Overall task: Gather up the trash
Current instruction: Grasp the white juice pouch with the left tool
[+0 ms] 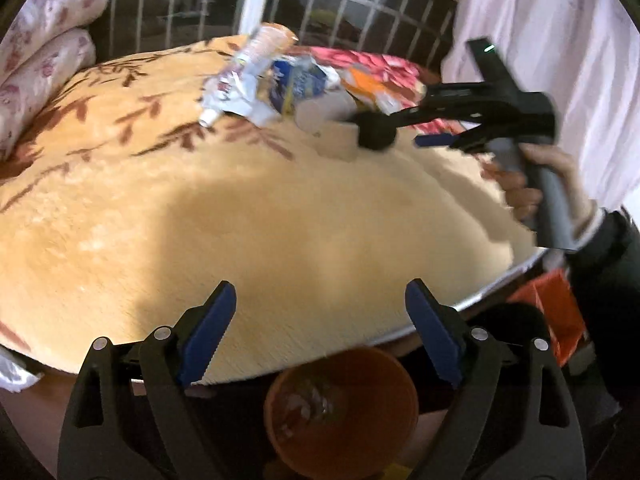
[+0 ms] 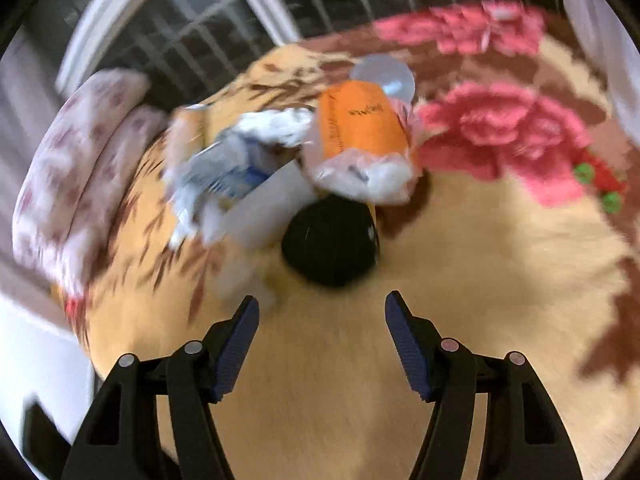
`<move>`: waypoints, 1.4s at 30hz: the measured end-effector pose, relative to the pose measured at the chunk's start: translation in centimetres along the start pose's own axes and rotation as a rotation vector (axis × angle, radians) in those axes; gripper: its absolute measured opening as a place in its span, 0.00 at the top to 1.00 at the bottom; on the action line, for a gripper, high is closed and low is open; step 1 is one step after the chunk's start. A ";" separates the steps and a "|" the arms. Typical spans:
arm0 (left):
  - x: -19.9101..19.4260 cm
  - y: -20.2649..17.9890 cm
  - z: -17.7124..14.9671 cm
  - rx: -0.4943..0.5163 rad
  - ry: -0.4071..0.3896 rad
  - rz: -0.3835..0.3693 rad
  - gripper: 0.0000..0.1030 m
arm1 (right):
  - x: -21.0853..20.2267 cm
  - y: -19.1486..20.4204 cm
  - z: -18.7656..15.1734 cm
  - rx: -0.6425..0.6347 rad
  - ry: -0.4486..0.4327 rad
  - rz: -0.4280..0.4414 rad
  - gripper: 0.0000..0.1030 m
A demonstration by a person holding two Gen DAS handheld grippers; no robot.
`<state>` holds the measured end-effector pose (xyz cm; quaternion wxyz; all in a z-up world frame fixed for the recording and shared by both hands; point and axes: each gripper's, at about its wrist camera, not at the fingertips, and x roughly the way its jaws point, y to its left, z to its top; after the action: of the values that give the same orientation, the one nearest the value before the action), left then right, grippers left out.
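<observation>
A pile of trash lies on the tan floral blanket: a crumpled silver-blue wrapper, a white paper cup, an orange-and-white bag, a black round object and a clear plastic lid. My left gripper is open and empty, over the blanket's near edge above an orange bin. My right gripper is open and empty, just short of the black object; it also shows in the left wrist view beside the pile.
Rolled floral bedding lies at the left. A barred window is behind the bed, a pale curtain at the right. An orange bag sits by the bed's right edge. The right wrist view is motion-blurred.
</observation>
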<state>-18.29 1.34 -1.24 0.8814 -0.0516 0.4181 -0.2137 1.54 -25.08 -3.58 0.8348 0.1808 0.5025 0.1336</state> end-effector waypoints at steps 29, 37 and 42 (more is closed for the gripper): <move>11.6 4.7 17.5 0.266 -0.008 0.239 0.15 | -8.7 -2.0 -10.6 -0.010 -0.179 0.040 0.47; 15.9 5.3 21.8 0.285 0.021 0.240 0.54 | -8.9 -1.2 -11.3 -0.077 -0.228 0.028 0.47; 16.0 6.1 22.8 0.197 0.040 0.240 0.64 | -8.2 -1.5 -12.2 -0.068 -0.209 0.016 0.47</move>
<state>9.94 -1.87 0.38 0.8929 0.0896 0.4158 -0.1477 -12.97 -27.72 -3.01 0.8872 0.1694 0.4064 0.1375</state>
